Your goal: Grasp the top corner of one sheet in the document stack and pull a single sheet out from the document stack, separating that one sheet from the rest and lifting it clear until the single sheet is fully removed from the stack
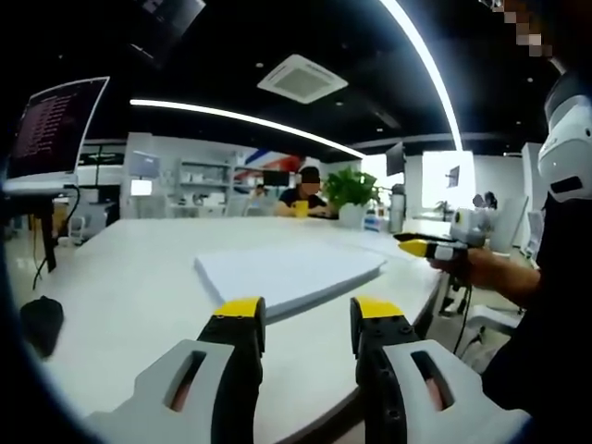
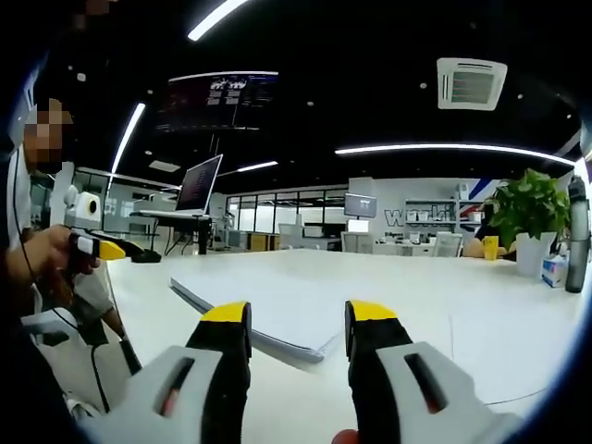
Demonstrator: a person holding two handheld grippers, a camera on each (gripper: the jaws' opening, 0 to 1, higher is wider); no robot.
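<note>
In the left gripper view, a black computer mouse [image 1: 42,324] lies on the white tabletop [image 1: 139,268] well to the left of the thick white document stack [image 1: 291,270]; its outline melts into shadow. Above it, a dark monitor with rows of text [image 1: 55,125] is cut off at the edge, and I cannot read it. The stack lies flat in the middle of the table, its near corner just beyond my left gripper [image 1: 303,319]. My yellow-tipped black jaws stand wide apart with nothing between them, hovering short of the paper. Behind the stack, a seated person in a dark cap [image 1: 305,194] and a leafy green plant in a white pot [image 1: 351,196] are small and blurry. To the right of the stack, my right gripper [image 1: 421,245] comes in sideways; from here I cannot tell how its jaws stand.

In the right gripper view, my left gripper [image 2: 109,250] shows at the left of the stack, partly hidden by my hand [image 2: 42,264]. The document stack [image 2: 277,296] lies ahead, its near corner pointing between the jaws of my right gripper [image 2: 289,324], which are spread wide and empty. A laptop on a stand [image 2: 199,190] sits beyond the stack, and the plant [image 2: 527,213] to its right, beside a tall bottle [image 2: 578,236] cut by the edge.
</note>
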